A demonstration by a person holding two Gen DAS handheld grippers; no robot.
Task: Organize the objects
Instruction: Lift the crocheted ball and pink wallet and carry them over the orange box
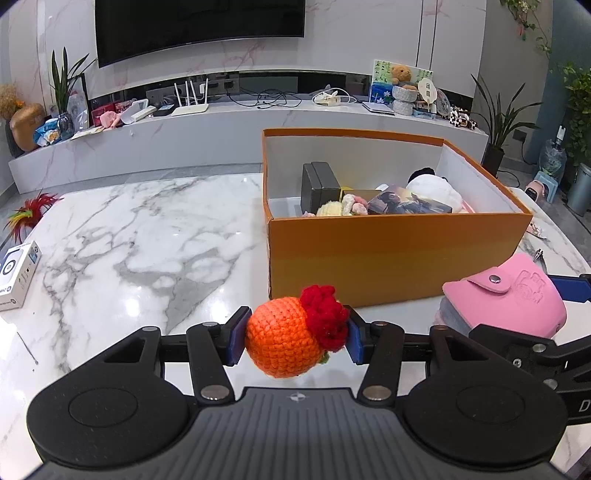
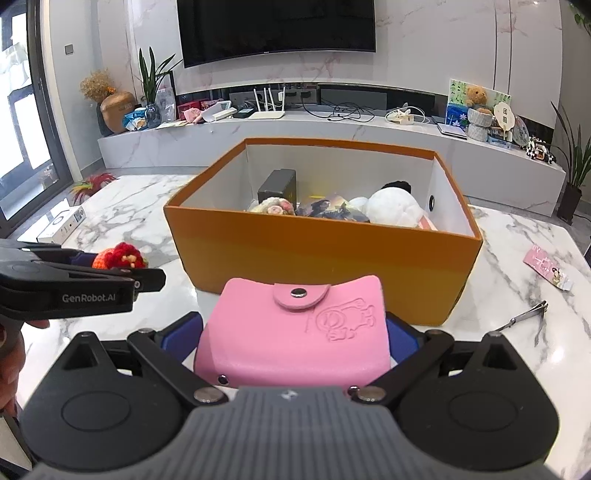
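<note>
1. Box (image 2: 321,258) on the desk (image 1: 147,229) already holds a dark case, a plush, a booklet and crochet bits.
2. My left tongs (image 1: 295,338) pinch the crochet ball (image 1: 284,339), short of the box.
3. My right tongs (image 2: 295,338) clamp the pink wallet (image 2: 291,336), also short of the box.
4. Left on the desk, I judge: clippers (image 2: 528,317), pink card (image 2: 546,271), white carton (image 1: 16,275).

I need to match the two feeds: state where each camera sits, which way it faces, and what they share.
Left wrist: sits on the left hand-held gripper, faces the orange box from its left; own fingers clamp a crocheted orange ball.
Right wrist: sits on the right hand-held gripper, faces the box squarely; own fingers clamp a pink wallet; the person's hand shows.
Shared: box, ball, wallet, television.
</note>
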